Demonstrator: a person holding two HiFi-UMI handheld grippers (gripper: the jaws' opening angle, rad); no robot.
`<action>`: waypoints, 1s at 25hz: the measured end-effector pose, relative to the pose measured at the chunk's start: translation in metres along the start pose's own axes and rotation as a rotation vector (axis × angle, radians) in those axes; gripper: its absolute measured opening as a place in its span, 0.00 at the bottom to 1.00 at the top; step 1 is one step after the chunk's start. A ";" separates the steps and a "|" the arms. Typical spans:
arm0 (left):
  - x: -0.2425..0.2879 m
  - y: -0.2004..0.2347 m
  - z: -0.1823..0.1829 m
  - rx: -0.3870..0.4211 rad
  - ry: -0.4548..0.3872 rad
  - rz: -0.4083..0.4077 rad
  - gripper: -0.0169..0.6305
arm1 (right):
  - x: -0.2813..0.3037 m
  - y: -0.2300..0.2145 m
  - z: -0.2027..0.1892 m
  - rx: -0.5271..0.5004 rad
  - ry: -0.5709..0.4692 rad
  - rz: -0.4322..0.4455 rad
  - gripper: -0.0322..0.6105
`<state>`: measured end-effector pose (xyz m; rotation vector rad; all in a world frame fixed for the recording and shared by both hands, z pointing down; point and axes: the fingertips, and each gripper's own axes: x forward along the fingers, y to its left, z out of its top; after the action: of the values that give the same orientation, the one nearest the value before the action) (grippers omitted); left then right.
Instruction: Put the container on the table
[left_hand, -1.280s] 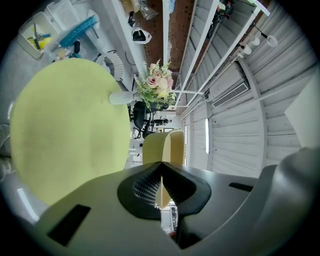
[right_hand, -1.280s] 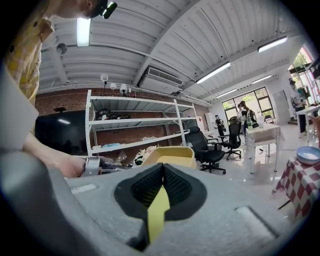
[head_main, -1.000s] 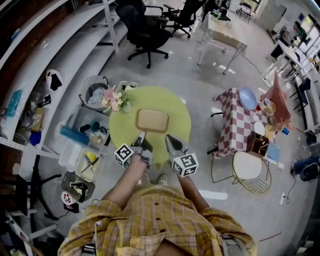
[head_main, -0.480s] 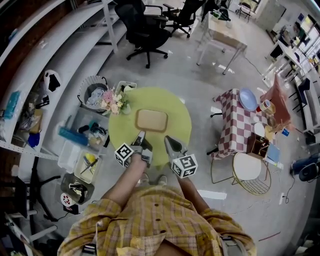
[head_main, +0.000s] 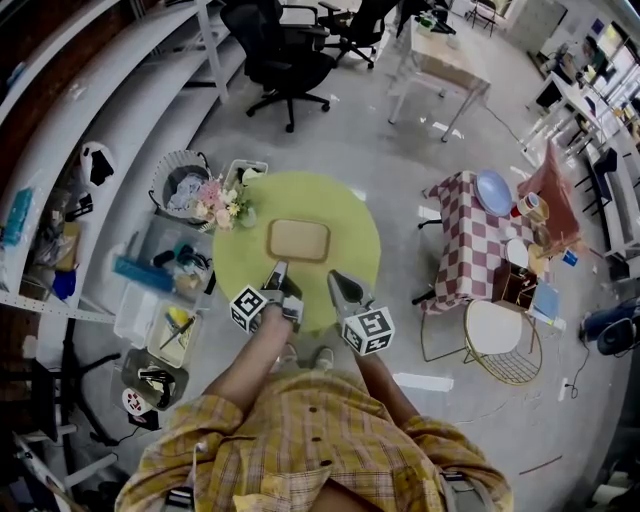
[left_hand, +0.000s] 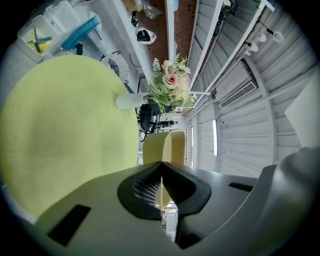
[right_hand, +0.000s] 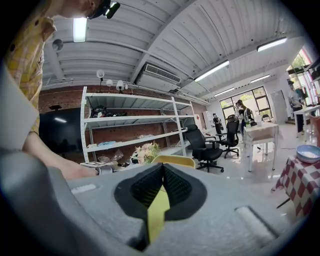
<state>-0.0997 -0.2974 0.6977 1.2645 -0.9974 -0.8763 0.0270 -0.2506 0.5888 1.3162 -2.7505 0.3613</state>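
Note:
The container (head_main: 298, 240) is a shallow tan tray with rounded corners, lying flat on the round yellow-green table (head_main: 240, 265). My left gripper (head_main: 277, 272) hovers over the table's near edge, shut with nothing in it. Beside it, my right gripper (head_main: 335, 280) is also shut and empty. Both stop short of the tray, which lies just beyond their tips. In the left gripper view the container (left_hand: 167, 145) shows past the closed left gripper (left_hand: 161, 165). In the right gripper view the container's (right_hand: 175, 160) rim peeks over the closed right gripper (right_hand: 162, 167).
A vase of pink flowers (head_main: 225, 200) stands on the table's far left edge. A checkered side table (head_main: 470, 245) with a blue plate and a white wire chair (head_main: 500, 335) are to the right. Storage bins (head_main: 165, 300) and shelves line the left; an office chair (head_main: 285, 60) stands beyond.
Both grippers stay shut and in nearly the same place above the table's near edge. Only the head view has shifted slightly.

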 end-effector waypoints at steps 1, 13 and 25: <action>0.001 0.001 0.000 -0.001 -0.004 -0.001 0.05 | 0.000 -0.001 -0.001 0.001 0.001 -0.001 0.05; 0.014 0.021 0.004 -0.021 -0.038 0.019 0.05 | 0.004 -0.005 -0.007 0.004 0.013 0.001 0.05; 0.027 0.039 0.008 -0.037 -0.074 0.049 0.05 | 0.009 -0.009 -0.013 0.006 0.032 0.008 0.05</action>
<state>-0.0989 -0.3208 0.7398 1.1789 -1.0614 -0.9055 0.0281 -0.2603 0.6042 1.2895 -2.7316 0.3882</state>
